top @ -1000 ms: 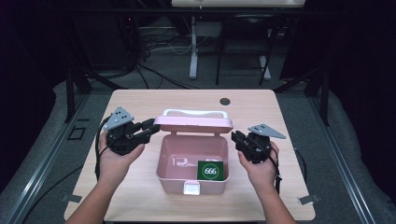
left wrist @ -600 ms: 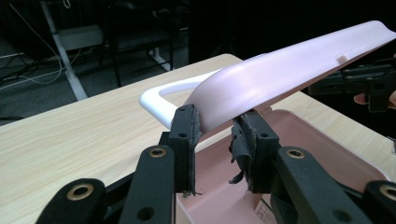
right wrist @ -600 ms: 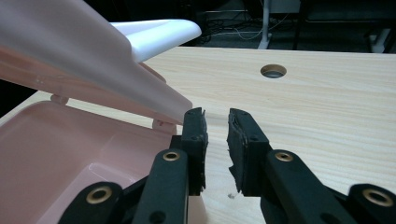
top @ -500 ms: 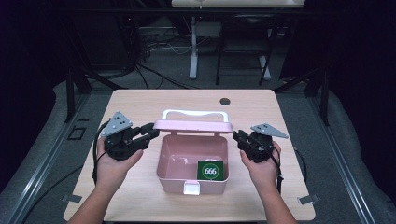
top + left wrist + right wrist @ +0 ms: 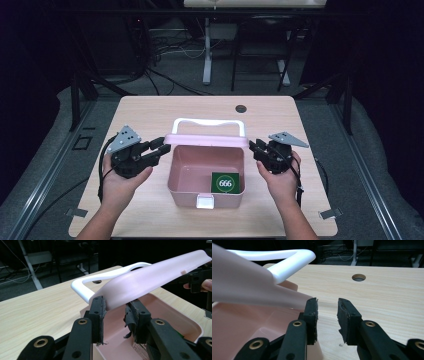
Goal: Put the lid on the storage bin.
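Note:
A pink box (image 5: pixel 176 176) stands open at the middle of the table. A green card marked 666 (image 5: pixel 225 183) lies inside it. The pink lid (image 5: pixel 207 141) with its white handle (image 5: pixel 210 122) is tilted up over the box's back edge. My left gripper (image 5: pixel 161 146) is at the lid's left end. Its jaws have just been opening, and the lid's corner (image 5: pixel 117 298) sits loosely between them (image 5: pixel 115 308). My right gripper (image 5: pixel 254 147) is at the lid's right end. Its jaws (image 5: pixel 327 306) have also just been opening, with nothing between them and the lid's tip (image 5: pixel 297 302) beside one pad.
A round cable hole (image 5: pixel 241 108) is in the wooden tabletop (image 5: pixel 150 115) behind the box. A white latch (image 5: pixel 205 201) sits on the box's front wall. Table legs, chairs and cables stand in the dark behind the table.
The lid has swung forward and lower over the box. Both grippers' jaws have widened. The left hand has drawn slightly down and left; the right hand has stayed put.

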`<state>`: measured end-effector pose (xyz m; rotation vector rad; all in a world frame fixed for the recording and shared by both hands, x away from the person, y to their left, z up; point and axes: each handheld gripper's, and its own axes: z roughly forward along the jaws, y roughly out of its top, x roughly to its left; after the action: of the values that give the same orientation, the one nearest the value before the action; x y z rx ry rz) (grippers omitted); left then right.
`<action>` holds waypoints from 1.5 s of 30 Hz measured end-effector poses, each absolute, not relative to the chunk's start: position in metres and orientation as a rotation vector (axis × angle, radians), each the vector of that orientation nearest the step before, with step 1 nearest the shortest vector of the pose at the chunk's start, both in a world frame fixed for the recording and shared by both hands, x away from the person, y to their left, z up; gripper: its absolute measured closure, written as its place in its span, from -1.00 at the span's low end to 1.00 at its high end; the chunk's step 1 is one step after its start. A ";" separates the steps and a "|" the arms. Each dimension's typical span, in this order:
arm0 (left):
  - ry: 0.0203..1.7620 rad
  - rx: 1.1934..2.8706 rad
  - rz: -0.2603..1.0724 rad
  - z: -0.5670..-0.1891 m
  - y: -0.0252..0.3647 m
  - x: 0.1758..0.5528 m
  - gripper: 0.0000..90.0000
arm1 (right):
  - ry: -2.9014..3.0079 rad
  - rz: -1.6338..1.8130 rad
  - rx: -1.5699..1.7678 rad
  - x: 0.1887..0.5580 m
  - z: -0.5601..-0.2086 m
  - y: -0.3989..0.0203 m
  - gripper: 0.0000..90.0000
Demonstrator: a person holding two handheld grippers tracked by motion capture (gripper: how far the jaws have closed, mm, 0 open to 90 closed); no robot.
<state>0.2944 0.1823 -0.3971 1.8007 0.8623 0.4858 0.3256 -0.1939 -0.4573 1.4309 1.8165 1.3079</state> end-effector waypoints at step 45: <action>0.848 1.837 0.417 -0.432 0.191 0.264 0.47 | 1.823 1.203 1.448 0.338 -0.464 -0.202 -0.17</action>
<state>0.2636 0.1913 -0.4322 1.8371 0.8485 0.4168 0.3380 -0.2016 -0.4644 1.4479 1.8228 1.2025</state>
